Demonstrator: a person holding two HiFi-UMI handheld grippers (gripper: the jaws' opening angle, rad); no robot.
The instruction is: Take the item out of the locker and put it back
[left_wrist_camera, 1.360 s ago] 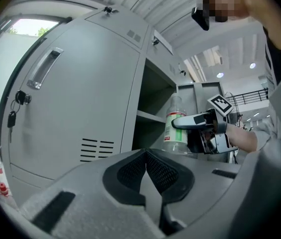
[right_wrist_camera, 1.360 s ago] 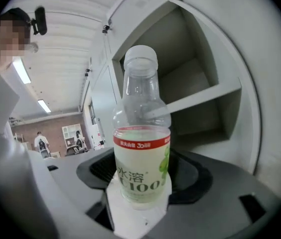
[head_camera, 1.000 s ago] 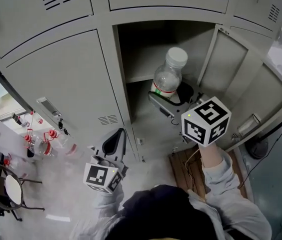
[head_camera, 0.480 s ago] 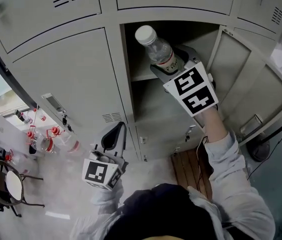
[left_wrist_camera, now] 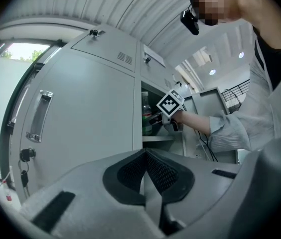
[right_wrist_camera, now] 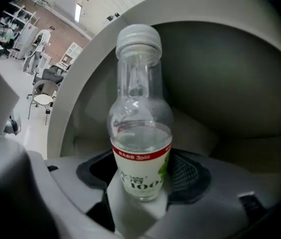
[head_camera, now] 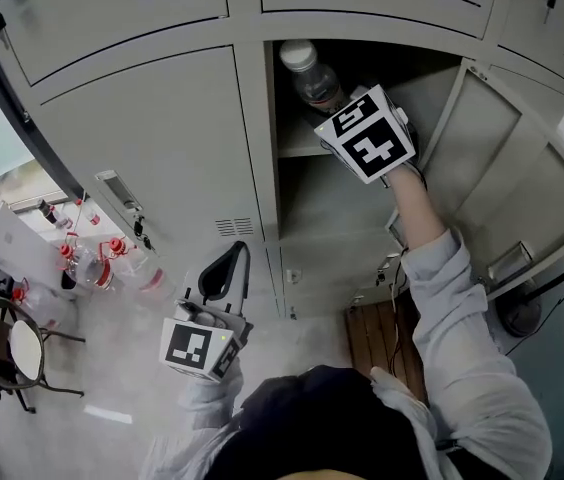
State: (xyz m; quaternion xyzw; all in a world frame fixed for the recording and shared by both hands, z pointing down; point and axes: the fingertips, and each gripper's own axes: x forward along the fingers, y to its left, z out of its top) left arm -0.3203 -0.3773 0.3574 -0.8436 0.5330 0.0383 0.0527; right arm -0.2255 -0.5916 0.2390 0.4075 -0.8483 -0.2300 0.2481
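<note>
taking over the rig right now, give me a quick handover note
Right gripper: shut on the water bottle, low on its label, reaching into the open locker above its shelf.
Left gripper: shut, empty, held low in front of the closed door beside it.
Done: locker door open, bottle gripped.
Left: set the bottle on the shelf, open the jaws, pull the hand out.

Clear, part-filled plastic bottle [right_wrist_camera: 140,133], white cap, red-banded label, upright in the upper compartment of the open locker [head_camera: 270,168].
</note>
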